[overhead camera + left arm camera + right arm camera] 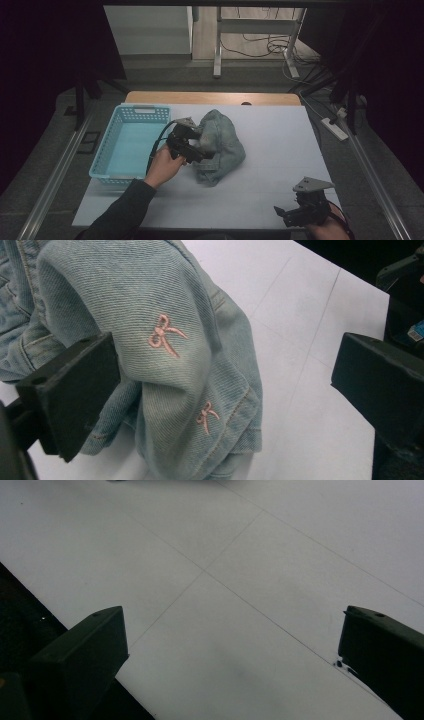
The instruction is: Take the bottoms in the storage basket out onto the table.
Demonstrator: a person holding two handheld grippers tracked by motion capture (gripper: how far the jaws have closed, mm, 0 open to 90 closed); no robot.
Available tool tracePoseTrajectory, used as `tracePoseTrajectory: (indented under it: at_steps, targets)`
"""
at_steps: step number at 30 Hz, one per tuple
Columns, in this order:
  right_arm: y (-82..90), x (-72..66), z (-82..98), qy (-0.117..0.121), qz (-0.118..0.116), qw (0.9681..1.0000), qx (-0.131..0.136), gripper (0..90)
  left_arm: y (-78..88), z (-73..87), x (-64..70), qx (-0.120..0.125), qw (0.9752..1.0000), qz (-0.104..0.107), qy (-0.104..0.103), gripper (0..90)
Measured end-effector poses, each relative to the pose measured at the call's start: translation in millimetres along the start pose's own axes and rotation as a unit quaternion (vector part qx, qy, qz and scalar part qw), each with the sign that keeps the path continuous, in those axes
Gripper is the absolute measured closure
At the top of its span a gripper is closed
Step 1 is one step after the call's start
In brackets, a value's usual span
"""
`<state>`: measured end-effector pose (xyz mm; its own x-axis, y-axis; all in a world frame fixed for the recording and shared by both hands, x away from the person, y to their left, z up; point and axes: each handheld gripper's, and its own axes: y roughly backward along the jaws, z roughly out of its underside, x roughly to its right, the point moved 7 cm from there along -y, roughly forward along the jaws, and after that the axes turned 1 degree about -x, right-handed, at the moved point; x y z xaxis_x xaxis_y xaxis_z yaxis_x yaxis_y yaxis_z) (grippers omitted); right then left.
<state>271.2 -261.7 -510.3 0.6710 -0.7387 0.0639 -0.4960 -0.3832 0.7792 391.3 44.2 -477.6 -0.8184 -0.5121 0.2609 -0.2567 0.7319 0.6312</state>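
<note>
A crumpled light-blue denim garment (pixel 225 142) lies mid-table; pink embroidered bows show on the denim garment (pixel 190 295) in the left gripper view. My left gripper (pixel 199 151) is at its left side, open, its jaws wide apart with a fold of the cloth (pixel 220 405) hanging between them and resting against the left one. My right gripper (pixel 285 214) hovers open near the table's front right edge, and the right gripper (pixel 232 652) has only bare white table between its jaws.
A light-blue plastic basket (pixel 104 159) stands at the table's left, just left of the garment, nothing visible inside. The white table top (pixel 280 150) extends to the right. Beyond the far edge are table legs and cables on the floor (pixel 260 47).
</note>
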Motion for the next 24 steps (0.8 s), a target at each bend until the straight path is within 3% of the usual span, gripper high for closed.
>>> tracePoseTrajectory:
  at_steps: [24]
  targets:
    - [0.0, 0.5, -0.3, -0.003, -0.001, 1.0000, 0.003, 0.0, 7.9, 4.6, 9.5, -0.003, 0.9999, -0.002, -0.012, 0.0]
